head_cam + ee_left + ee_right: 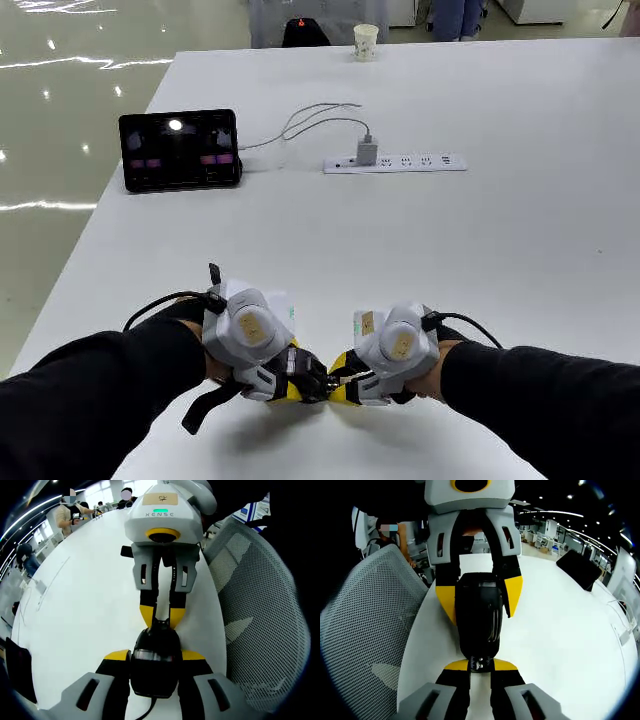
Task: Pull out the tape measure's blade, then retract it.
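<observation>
A black tape measure [308, 377] is held just above the white table [500, 250] near its front edge. My left gripper [155, 656] is shut on the tape measure's body [155, 667], one yellow-tipped jaw on each side. Facing it from the right, my right gripper [479, 666] is shut on the blade's end hook [479, 663] right at the case mouth. In the right gripper view the tape measure's body [477, 615] sits close ahead between the left gripper's yellow fingers [514, 592]. Almost no blade is out. In the head view the two grippers nearly touch.
A dark tablet [180, 150] stands at the back left. A white power strip [400, 162] with a plugged charger and cables lies mid-table. A paper cup [366, 41] stands at the far edge. A grey mesh chair [255, 605] is beside the table's front edge.
</observation>
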{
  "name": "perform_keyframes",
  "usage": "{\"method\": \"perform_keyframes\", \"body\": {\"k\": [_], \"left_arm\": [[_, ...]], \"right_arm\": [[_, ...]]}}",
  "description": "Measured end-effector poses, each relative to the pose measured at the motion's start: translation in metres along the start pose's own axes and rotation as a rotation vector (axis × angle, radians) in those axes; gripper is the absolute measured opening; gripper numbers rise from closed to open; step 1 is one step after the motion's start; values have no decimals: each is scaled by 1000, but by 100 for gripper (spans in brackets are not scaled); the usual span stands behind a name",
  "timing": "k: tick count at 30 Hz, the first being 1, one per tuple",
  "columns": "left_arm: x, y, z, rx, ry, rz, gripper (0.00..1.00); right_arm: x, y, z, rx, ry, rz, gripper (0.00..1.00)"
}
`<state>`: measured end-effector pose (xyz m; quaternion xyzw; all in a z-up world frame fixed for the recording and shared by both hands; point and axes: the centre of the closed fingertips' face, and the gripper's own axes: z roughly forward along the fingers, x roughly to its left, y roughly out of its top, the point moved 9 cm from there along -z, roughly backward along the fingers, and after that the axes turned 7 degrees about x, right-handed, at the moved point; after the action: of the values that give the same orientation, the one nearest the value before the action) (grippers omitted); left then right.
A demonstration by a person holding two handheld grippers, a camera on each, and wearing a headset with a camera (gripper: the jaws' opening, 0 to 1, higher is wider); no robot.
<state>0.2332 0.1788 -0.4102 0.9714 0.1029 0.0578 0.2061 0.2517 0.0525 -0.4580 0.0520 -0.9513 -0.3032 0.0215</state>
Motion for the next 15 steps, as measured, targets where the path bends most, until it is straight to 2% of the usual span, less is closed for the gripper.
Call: {"method": "perform_keyframes", "body": {"k": [8,15], "left_arm": [[-1,1,0,2,-2,0,31],[-1,1,1,7,-8,-3,31]], "right_arm": [[0,-1,-1,5,7,-21,10],[0,-2,-1,9,14,-10,10]]}}
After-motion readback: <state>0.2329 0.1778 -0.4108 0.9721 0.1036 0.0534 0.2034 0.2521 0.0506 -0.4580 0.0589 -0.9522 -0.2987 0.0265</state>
